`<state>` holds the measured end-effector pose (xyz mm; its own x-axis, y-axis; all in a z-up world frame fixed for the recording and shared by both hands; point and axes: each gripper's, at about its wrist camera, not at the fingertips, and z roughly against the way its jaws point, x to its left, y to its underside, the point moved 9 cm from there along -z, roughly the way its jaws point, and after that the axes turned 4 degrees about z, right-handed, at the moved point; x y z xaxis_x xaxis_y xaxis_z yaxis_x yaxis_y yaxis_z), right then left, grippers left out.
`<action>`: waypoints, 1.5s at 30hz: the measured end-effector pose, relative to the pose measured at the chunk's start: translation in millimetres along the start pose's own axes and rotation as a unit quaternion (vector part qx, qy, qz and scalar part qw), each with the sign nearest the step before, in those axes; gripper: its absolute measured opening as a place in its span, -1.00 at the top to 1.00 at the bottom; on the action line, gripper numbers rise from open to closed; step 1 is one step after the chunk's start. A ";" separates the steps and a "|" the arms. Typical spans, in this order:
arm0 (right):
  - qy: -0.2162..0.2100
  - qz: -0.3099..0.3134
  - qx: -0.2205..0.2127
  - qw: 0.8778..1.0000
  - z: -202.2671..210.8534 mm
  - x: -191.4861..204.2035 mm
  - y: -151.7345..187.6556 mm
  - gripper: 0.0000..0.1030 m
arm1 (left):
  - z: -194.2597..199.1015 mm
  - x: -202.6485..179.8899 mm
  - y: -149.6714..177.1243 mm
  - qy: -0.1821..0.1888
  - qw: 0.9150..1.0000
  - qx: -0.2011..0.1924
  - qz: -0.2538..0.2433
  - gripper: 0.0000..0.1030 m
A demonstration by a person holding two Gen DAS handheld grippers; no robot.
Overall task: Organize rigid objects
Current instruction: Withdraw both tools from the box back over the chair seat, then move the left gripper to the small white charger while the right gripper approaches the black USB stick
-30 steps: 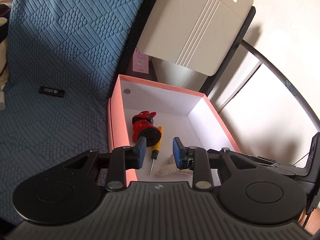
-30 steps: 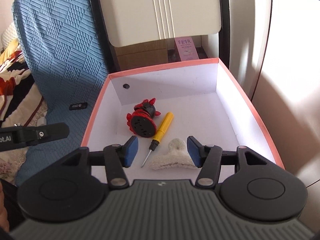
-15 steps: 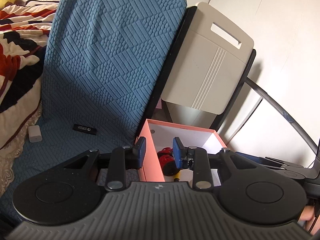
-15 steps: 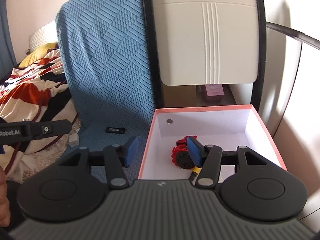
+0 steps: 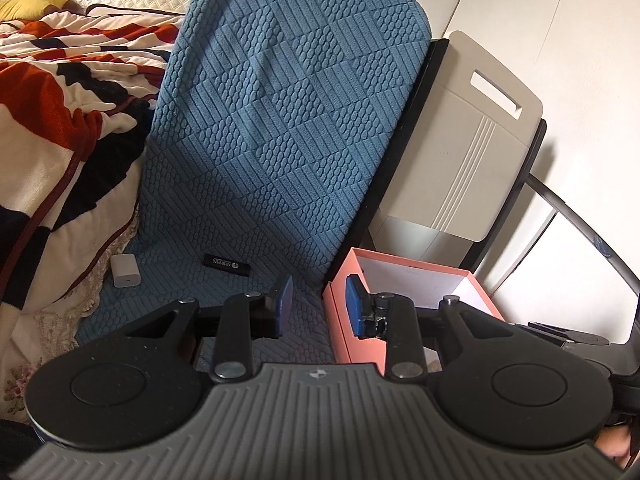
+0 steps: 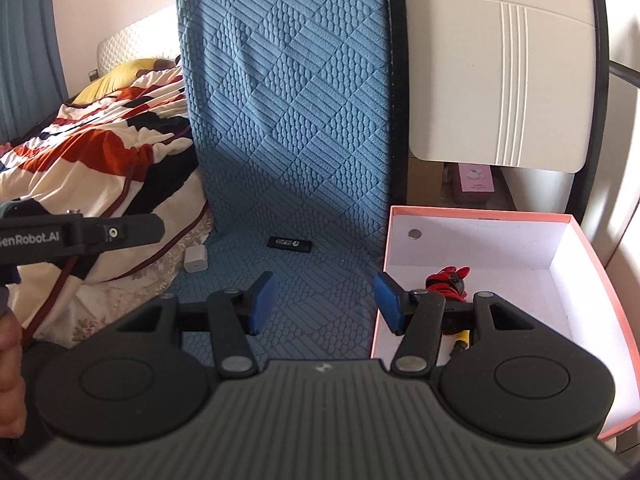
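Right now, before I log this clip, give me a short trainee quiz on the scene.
1. True or false: the black stick lies inside the pink box.
2. Which lies closest to the striped blanket? A) red toy B) white charger C) black stick
3. What is between the pads of the right gripper?
Key: 1 false, it lies on the blue cover. 2 B. 3 nothing.

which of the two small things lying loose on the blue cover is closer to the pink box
The flat black stick. It lies mid-cover, nearer the pink box, while the white charger block sits at the cover's far edge, beside the patterned blanket.
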<state>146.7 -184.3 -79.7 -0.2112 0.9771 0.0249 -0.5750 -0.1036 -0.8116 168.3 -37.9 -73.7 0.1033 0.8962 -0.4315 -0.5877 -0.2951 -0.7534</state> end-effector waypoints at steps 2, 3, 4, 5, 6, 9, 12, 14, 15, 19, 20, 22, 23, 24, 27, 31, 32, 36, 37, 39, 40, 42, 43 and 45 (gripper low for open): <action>-0.005 0.007 0.001 1.000 -4.7 10.2 2.9 -0.10 | 0.4 8.6 2.7 -0.003 1.000 0.003 0.001 0.34; -0.008 0.010 0.002 1.000 -7.4 15.2 4.7 -0.10 | 0.1 12.5 4.1 -0.007 1.000 0.004 -0.001 0.34; -0.011 0.012 0.003 1.000 -10.0 20.1 6.7 -0.10 | -0.2 17.1 5.6 -0.012 1.000 0.005 -0.004 0.34; -0.014 0.014 0.004 1.000 -12.6 24.9 8.7 -0.10 | -0.6 21.8 7.0 -0.017 1.000 0.007 -0.006 0.34; -0.017 0.015 0.006 1.000 -15.5 29.7 10.7 -0.10 | -1.0 26.9 8.5 -0.020 1.000 0.011 -0.005 0.34; -0.028 0.019 0.012 0.999 -22.6 43.3 16.8 -0.10 | -1.7 42.3 12.3 -0.032 0.999 0.019 -0.003 0.34; -0.035 0.021 0.018 0.999 -28.8 54.2 22.8 -0.10 | -0.7 58.2 16.6 -0.039 0.999 0.024 0.007 0.34; -0.038 0.024 0.022 0.999 -32.7 61.2 27.9 -0.10 | -0.7 65.8 20.5 -0.043 0.999 0.028 0.010 0.34; -0.039 0.025 0.025 0.999 -34.6 64.2 30.7 -0.10 | -1.0 68.2 22.5 -0.045 0.998 0.030 0.010 0.34; -0.043 0.026 0.040 0.998 -38.1 73.4 46.3 -0.10 | -5.2 73.3 30.3 -0.047 0.998 0.041 0.021 0.34; -0.044 0.027 0.043 0.998 -38.9 75.4 50.9 -0.10 | -6.1 72.4 31.6 -0.045 0.998 0.043 0.022 0.34; -0.043 0.027 0.056 0.997 -42.5 77.9 60.3 -0.10 | -9.0 68.7 35.2 -0.040 0.998 0.048 0.016 0.34; -0.044 0.024 0.060 0.997 -44.1 78.9 63.9 -0.10 | -9.8 67.3 36.9 -0.039 0.998 0.049 0.012 0.34; -0.046 0.021 0.064 0.997 -45.7 80.1 66.7 -0.10 | -10.9 67.7 38.5 -0.040 0.998 0.051 0.010 0.34; -0.040 0.006 0.074 0.996 -51.4 79.4 70.6 -0.10 | -15.1 74.3 42.1 -0.044 0.997 0.054 0.014 0.34; -0.037 -0.012 0.067 0.997 -58.8 79.8 63.0 -0.10 | -25.3 85.1 43.2 -0.060 0.996 0.061 0.011 0.34; -0.035 -0.011 0.067 0.997 -61.7 79.8 62.1 -0.10 | -29.5 87.2 42.3 -0.065 0.996 0.062 0.008 0.34; -0.041 0.004 0.065 0.997 -81.0 84.0 59.8 -0.10 | -52.8 95.8 40.5 -0.071 0.995 0.073 -0.015 0.34; -0.041 0.007 0.069 0.997 -86.9 83.6 59.1 -0.11 | -58.9 100.0 40.4 -0.078 0.994 0.077 -0.019 0.34; -0.042 0.013 0.065 0.997 -96.4 83.0 54.6 -0.10 | -68.5 108.7 39.6 -0.091 0.993 0.079 -0.019 0.34; -0.040 0.015 0.062 0.997 -100.2 82.2 52.1 -0.10 | -73.0 113.2 39.6 -0.100 0.992 0.082 -0.015 0.34; -0.043 0.015 0.059 0.997 -107.0 81.6 48.0 -0.10 | -82.4 119.9 40.4 -0.113 0.990 0.083 -0.018 0.34; -0.049 0.011 0.058 0.997 -110.4 81.3 46.1 -0.10 | -86.9 123.3 41.3 -0.120 0.989 0.085 -0.018 0.33; -0.056 0.005 0.059 0.997 -118.2 80.6 42.1 -0.10 | -95.3 129.8 42.9 -0.124 0.988 0.088 -0.011 0.33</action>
<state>199.0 -88.0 -180.9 -0.3006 0.9497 0.0877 -0.6605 -0.1410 -0.7375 233.0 34.1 -209.3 -0.0694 0.9618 -0.2650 -0.7199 -0.2322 -0.6541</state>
